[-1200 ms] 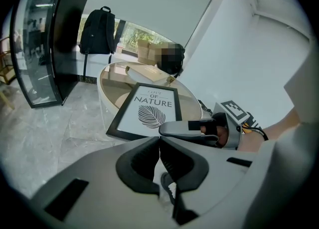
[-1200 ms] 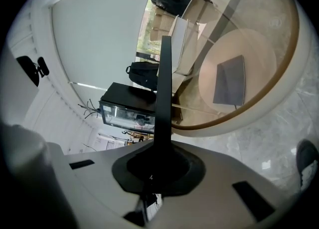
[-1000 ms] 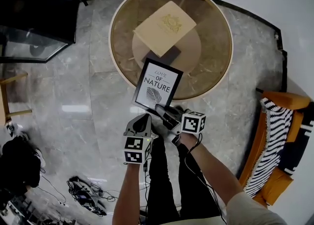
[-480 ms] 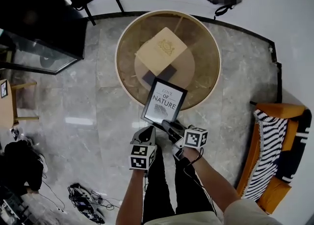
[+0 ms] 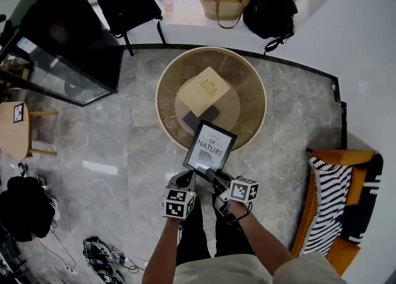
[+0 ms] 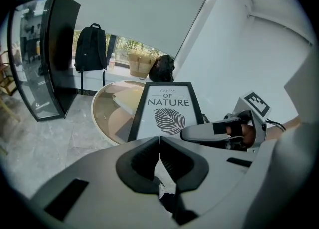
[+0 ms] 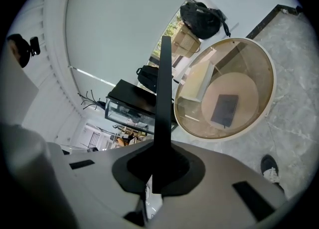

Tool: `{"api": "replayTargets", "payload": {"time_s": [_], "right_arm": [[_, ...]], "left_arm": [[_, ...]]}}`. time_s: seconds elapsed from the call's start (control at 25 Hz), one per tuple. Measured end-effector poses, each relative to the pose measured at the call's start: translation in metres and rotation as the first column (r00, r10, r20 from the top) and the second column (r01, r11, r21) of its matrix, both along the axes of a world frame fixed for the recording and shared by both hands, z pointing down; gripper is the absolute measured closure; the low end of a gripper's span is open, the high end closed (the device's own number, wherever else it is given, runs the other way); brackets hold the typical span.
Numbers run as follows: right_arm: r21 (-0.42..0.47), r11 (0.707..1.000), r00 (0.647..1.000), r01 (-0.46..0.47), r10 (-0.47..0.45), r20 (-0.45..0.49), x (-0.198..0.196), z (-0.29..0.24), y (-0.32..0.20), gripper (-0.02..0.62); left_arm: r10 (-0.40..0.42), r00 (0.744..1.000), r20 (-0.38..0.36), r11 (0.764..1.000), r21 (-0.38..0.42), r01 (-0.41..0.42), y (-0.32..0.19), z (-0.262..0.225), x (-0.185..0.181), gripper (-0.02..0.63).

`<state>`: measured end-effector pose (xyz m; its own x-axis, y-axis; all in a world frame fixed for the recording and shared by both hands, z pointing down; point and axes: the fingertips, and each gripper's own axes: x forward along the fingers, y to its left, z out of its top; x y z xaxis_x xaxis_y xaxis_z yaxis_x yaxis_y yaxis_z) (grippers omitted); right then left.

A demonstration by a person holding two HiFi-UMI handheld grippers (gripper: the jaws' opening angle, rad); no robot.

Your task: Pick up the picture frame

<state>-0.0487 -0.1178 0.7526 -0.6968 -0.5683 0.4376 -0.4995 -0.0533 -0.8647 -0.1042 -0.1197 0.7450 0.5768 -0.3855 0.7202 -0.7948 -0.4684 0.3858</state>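
Grey floor surrounds the round desk [image 5: 157,94]; at its near rim the frame [image 5: 211,148] stands upright, its lower edge clenched in the right tongs [image 5: 205,172], left tongs [image 5: 187,177] closed empty alongside, so the lift appears done and the next move calls for a steady hold.

Grey marble floor [image 5: 124,146] surrounds a round glass surface [image 5: 247,91] at twelve o'clock, with a black glass cabinet [image 5: 68,35] at ten and an orange sofa [image 5: 346,156] at four.
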Motion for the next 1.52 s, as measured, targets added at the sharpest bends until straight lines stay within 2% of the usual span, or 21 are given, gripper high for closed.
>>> {"api": "replayTargets", "payload": {"time_s": [0.12,0.28,0.4,0.64,0.88,1.04,1.28,1.52], "right_arm": [[0.008,1.000,0.999,0.007,-0.007,-0.046,0.011,-0.023,0.004,0.555],[0.038,0.998,0.984,0.040,-0.033,-0.176,0.029,-0.056,0.005,0.555],[0.060,0.996,0.971,0.066,-0.051,-0.233,0.036,-0.081,0.003,0.555],[0.140,0.967,0.930,0.214,-0.158,-0.333,0.049,-0.125,0.008,0.555],[0.192,0.957,0.927,0.219,-0.142,-0.348,0.060,-0.164,0.006,0.555],[0.246,0.939,0.923,0.242,-0.145,-0.357,0.059,-0.193,-0.003,0.555],[0.300,0.916,0.920,0.266,-0.148,-0.363,0.072,-0.218,-0.003,0.555],[0.301,0.888,0.883,0.347,-0.201,-0.424,0.102,-0.210,0.008,0.555]], "left_arm": [[-0.015,1.000,-0.007,1.000,0.004,0.015,0.006,-0.024,0.002,0.584],[-0.038,0.999,-0.002,0.999,0.013,0.038,0.012,-0.055,0.001,0.584],[-0.068,0.998,-0.013,0.997,0.019,0.069,0.016,-0.079,-0.001,0.584],[-0.113,0.993,-0.027,0.991,0.064,0.115,0.021,-0.124,0.005,0.584],[-0.158,0.987,-0.038,0.976,0.146,0.162,0.018,-0.171,0.001,0.584],[-0.169,0.984,-0.059,0.966,0.187,0.177,0.008,-0.194,0.003,0.584],[-0.145,0.985,-0.089,0.966,0.204,0.161,0.002,-0.205,0.036,0.584],[-0.164,0.980,-0.109,0.959,0.216,0.184,0.010,-0.202,0.073,0.584]]}}
